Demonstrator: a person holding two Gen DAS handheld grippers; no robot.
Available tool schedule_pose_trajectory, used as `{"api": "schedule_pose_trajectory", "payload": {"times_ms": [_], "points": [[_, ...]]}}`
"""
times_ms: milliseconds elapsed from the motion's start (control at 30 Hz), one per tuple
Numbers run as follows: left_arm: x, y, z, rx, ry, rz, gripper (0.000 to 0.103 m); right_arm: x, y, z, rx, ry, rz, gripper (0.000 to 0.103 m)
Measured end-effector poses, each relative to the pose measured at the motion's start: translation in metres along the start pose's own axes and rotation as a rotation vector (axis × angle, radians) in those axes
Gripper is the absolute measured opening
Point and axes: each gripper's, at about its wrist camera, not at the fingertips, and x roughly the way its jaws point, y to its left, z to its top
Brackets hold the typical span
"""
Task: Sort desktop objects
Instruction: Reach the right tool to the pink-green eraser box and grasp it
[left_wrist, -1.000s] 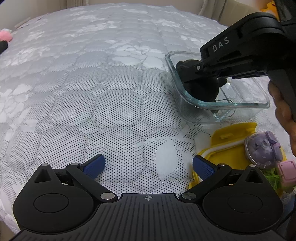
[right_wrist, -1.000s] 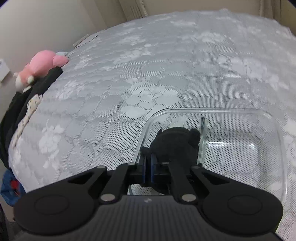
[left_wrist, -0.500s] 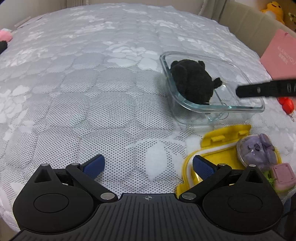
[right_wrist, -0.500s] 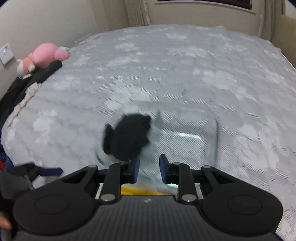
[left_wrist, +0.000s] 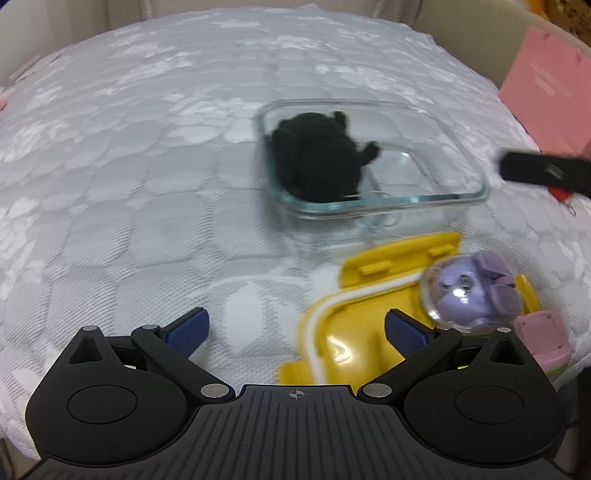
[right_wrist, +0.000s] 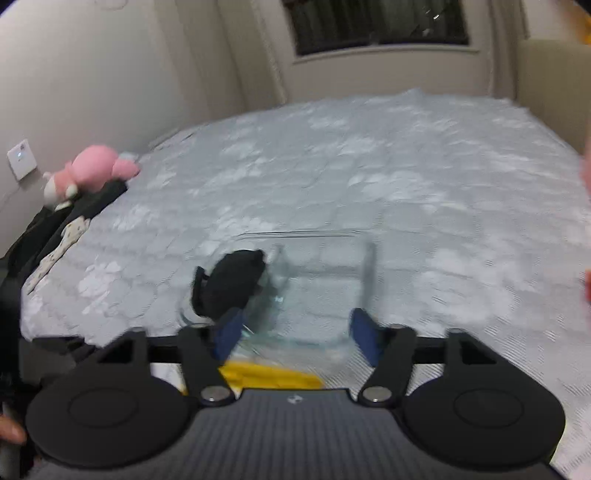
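Left wrist view. My left gripper stands wide, blue pads apart, nothing between them. At 12 o'clock from it: one clear rectangular glass container on the grey-white quilted bedspread, holding one black plush toy against its left wall. At 2 o'clock, near: one yellow plastic snap-lock lid, carrying one clear dome capsule with a lilac figure; one small pink block just beside it at the right. Black bar at 3 o'clock is, I judge, part of the other tool.

Right wrist view, blurred. My right gripper has just been opening; its jaws now stand wide and empty. Container at 12 o'clock, plush in its left end. One pink stuffed animal at 10 o'clock, well apart.

Handling, my judgement:
- Plush: light, soft, forgiving; pinch the body anywhere.
- Capsule: light, hard, smooth, likely to roll; close across its widest part.
- Container: heavy, slippery, breakable; take by a rim wall.
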Motion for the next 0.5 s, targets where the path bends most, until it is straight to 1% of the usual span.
{"api": "schedule_pose_trajectory", "payload": {"times_ms": [67,100,133,167,233,300,333,400,433,500], "points": [[-0.001,-0.011,0.002,0.024,-0.004,-0.012,0.103,-0.018,-0.014,-0.018,0.034,0.008,-0.012,0.073],[-0.002,-0.017,0.002,0.039,-0.004,-0.019,0.103,-0.028,-0.021,-0.026,0.051,0.012,-0.019,0.071],[-0.002,-0.024,0.003,0.054,-0.004,-0.025,0.103,-0.037,-0.028,-0.035,0.070,0.017,-0.024,0.067],[-0.002,-0.030,0.003,0.069,-0.004,-0.033,0.103,-0.042,-0.035,-0.044,0.113,0.030,-0.009,0.064],[-0.003,-0.043,0.005,0.095,-0.004,-0.057,0.103,-0.053,-0.049,-0.063,0.202,0.056,0.021,0.062],[-0.003,-0.054,0.006,0.118,-0.006,-0.073,0.103,-0.054,-0.064,-0.077,0.335,0.092,0.098,0.062],[-0.004,-0.057,0.005,0.127,-0.011,-0.062,0.103,-0.050,-0.067,-0.081,0.372,0.111,0.126,0.061],[-0.006,-0.064,0.004,0.146,-0.021,-0.040,0.103,-0.041,-0.073,-0.090,0.446,0.150,0.183,0.056],[-0.007,-0.065,0.003,0.155,-0.022,-0.026,0.103,-0.035,-0.071,-0.093,0.458,0.166,0.196,0.050],[-0.006,-0.063,0.000,0.154,-0.014,-0.016,0.103,-0.023,-0.066,-0.097,0.481,0.172,0.226,0.043]]}}
